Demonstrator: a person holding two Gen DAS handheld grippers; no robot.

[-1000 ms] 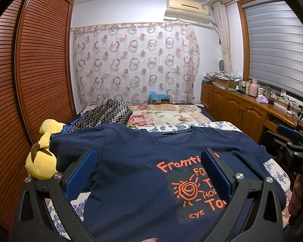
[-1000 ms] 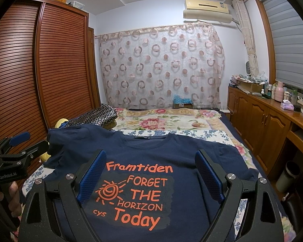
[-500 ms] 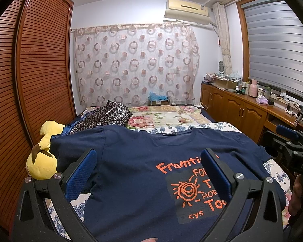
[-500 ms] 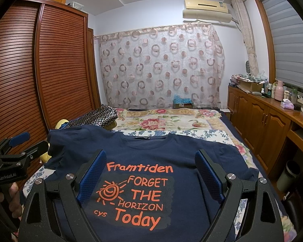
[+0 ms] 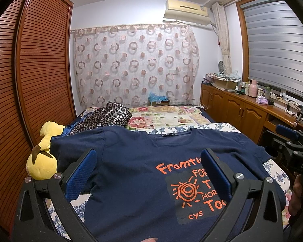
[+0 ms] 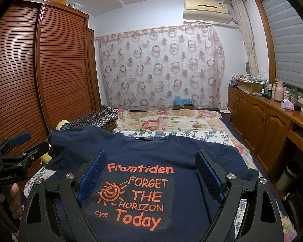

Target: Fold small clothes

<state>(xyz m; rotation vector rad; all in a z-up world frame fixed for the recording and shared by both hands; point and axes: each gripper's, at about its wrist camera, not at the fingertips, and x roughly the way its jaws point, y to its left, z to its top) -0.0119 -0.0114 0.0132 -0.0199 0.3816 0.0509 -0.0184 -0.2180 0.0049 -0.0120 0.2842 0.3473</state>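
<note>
A navy shirt (image 6: 171, 161) lies flat, print up, on the bed (image 6: 171, 125). The left claw (image 5: 149, 173) and right claw (image 6: 149, 173) hover over its near half, both spread wide, gripping nothing.

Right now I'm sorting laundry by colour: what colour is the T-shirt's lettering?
Orange lettering on a navy T-shirt; clearest in the right wrist view.

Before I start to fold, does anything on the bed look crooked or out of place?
The navy T-shirt lies face up and mostly flat, but its sleeve nearest the wardrobe is draped up over the yellow plush toy instead of lying flat. Both sets of jaws are open above the shirt, holding nothing.
</note>
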